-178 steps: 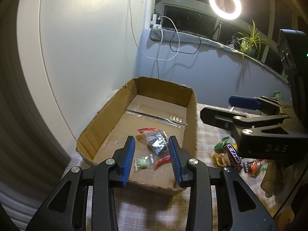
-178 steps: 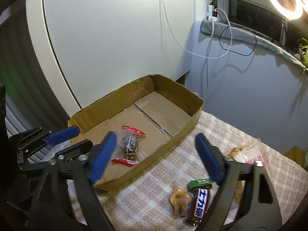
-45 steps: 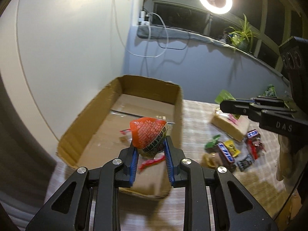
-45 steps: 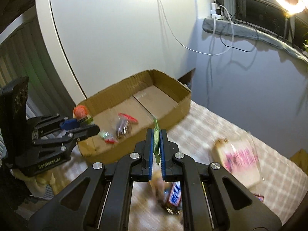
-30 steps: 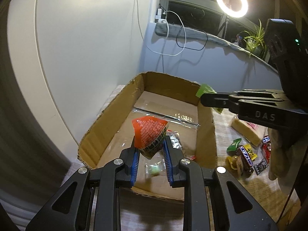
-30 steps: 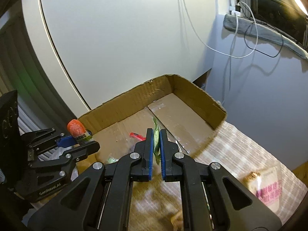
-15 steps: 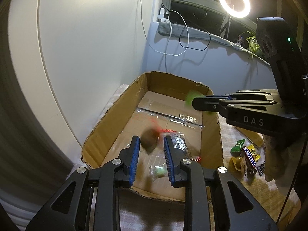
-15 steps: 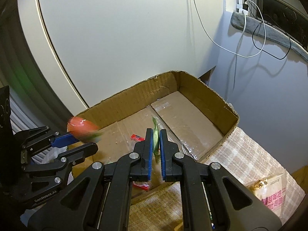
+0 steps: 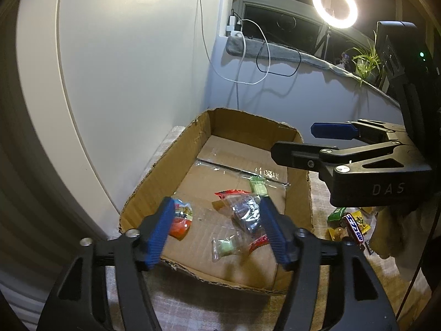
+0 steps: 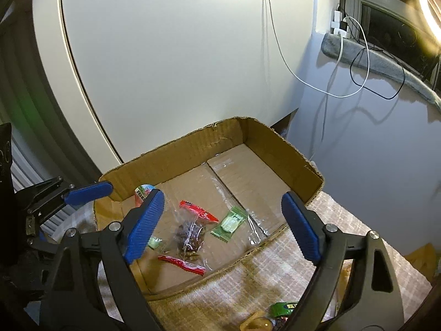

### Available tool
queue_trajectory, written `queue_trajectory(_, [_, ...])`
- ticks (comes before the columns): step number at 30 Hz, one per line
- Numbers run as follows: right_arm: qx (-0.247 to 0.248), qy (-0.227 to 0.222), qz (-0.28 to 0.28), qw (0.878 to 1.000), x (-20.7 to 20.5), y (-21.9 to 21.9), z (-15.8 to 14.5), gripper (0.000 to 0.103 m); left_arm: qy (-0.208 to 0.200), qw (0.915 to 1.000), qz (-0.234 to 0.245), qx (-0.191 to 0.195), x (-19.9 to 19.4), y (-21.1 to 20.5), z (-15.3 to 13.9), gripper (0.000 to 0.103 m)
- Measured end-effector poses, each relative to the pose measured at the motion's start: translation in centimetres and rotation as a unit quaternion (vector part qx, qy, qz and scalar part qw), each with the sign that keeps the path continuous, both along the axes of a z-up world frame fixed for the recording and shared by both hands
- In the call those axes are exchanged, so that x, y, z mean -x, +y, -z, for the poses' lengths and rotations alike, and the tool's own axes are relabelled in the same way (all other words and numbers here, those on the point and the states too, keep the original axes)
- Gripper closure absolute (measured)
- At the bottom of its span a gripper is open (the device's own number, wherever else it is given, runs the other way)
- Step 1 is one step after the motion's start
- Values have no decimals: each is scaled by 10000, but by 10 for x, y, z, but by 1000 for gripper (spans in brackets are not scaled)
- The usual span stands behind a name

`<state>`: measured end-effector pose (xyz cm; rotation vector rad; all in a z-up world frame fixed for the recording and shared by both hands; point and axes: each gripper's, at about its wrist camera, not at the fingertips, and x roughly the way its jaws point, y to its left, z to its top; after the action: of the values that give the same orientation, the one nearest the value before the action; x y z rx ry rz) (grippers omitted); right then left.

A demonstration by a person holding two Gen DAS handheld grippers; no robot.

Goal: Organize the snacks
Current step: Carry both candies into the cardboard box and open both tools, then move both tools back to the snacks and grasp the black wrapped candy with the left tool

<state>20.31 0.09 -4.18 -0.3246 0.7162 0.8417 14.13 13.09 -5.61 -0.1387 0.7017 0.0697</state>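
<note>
A shallow cardboard box (image 9: 165, 162) (image 10: 275, 140) holds the snacks. In it lie an orange packet (image 9: 180, 222) (image 10: 143, 190), a clear bag with red ends (image 9: 242, 207) (image 10: 191, 234), a small green candy (image 9: 224, 247) (image 10: 154, 242) and a flat green packet (image 9: 257, 184) (image 10: 230, 223). My left gripper (image 9: 217, 231) is open and empty over the box's near end; it shows in the right wrist view (image 10: 82, 193). My right gripper (image 10: 223, 226) is open and empty over the box; it shows in the left wrist view (image 9: 317, 143).
Loose snacks (image 9: 348, 222) (image 10: 278, 314) lie on the checked tablecloth (image 10: 248, 281) right of the box. A white wall panel (image 9: 124, 69) stands behind the box. A ring light (image 9: 335, 5) and cables (image 9: 248, 55) are at the window ledge.
Both grippers have opened. The orange packet dropped from my left gripper into the box's near left corner. The green packet dropped from my right gripper onto the box floor.
</note>
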Motion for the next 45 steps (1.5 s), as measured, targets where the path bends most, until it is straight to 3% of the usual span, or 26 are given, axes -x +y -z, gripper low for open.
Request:
queue_trajectory(3, [14, -23, 42, 10000, 1, -2, -2, 7, -28, 10000, 7, 0, 1, -1, -2, 31])
queue_trajectory(18, [-214, -176, 194, 9994, 16, -39, -20, 6, -165, 9997, 171, 12, 13, -20, -14, 30])
queue_trajectory(32, [-458, -331, 624, 9964, 39, -129, -39, 6, -315, 9979, 560, 116, 26, -55, -23, 30])
queue_trajectory(45, [-237, 74, 1605, 9867, 39, -246, -9, 6, -102, 9933, 1131, 210, 26, -107, -9, 31])
